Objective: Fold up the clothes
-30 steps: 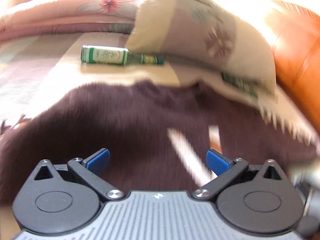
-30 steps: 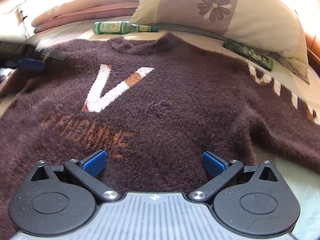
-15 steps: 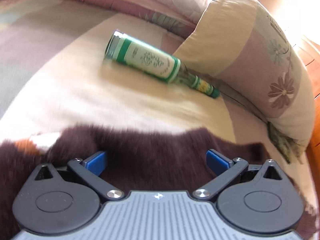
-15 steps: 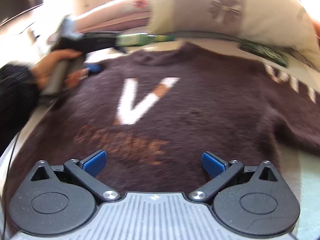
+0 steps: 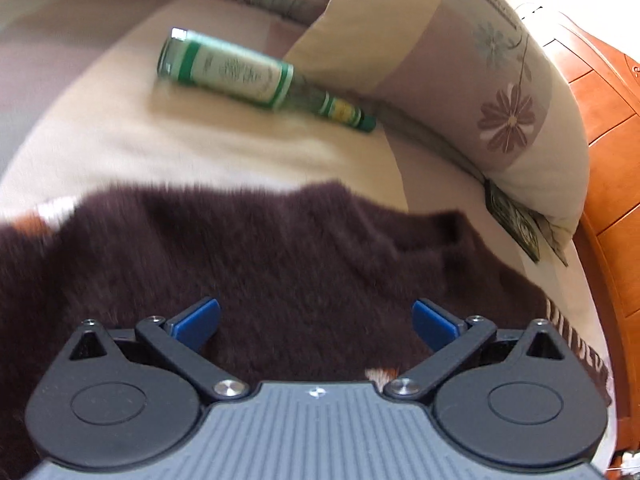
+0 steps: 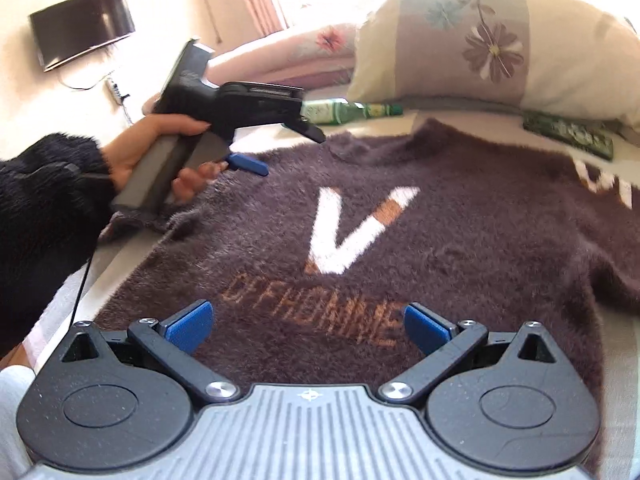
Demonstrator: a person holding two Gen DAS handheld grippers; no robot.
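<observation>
Right wrist view: a fuzzy brown sweater (image 6: pixel 420 220) lies spread front-up on the bed (image 6: pixel 120 256), a white and tan "V" above tan lettering that reads roughly "OFFHOMME", blurred at its right end; the right gripper (image 6: pixel 308 326) hangs over the hem below that lettering, its blue pads wide apart and holding nothing; the sweater's lower edge is hidden behind the gripper body; the sleeve on the right of the V, with white stripes, runs out of frame. Left of the V a person's hand (image 6: pixel 160 156) in a dark fleecy sleeve (image 6: pixel 44 208) holds the left gripper (image 6: pixel 276 150) over the sweater's shoulder; one blue pad shows, the other is hard to make out. Beyond the sweater's collar a green bottle (image 6: pixel 348 112) lies on its side, its base hidden by that gripper; a floral pillow (image 6: pixel 500 44) sits behind the sweater, a dark green patterned flat object (image 6: pixel 568 134) half tucked under it; a dark screen (image 6: pixel 80 26) hangs on the wall far left.

Left wrist view, motion-blurred: the left gripper (image 5: pixel 316 324) hovers above the sweater (image 5: pixel 280 264) with its pads spread wide and empty; whether they touch the pile cannot be told; past the sweater's edge lie the bottle (image 5: pixel 256 76) and pillow (image 5: pixel 480 80), with an orange wooden headboard (image 5: pixel 608 160) cut off to the sweater's right.
</observation>
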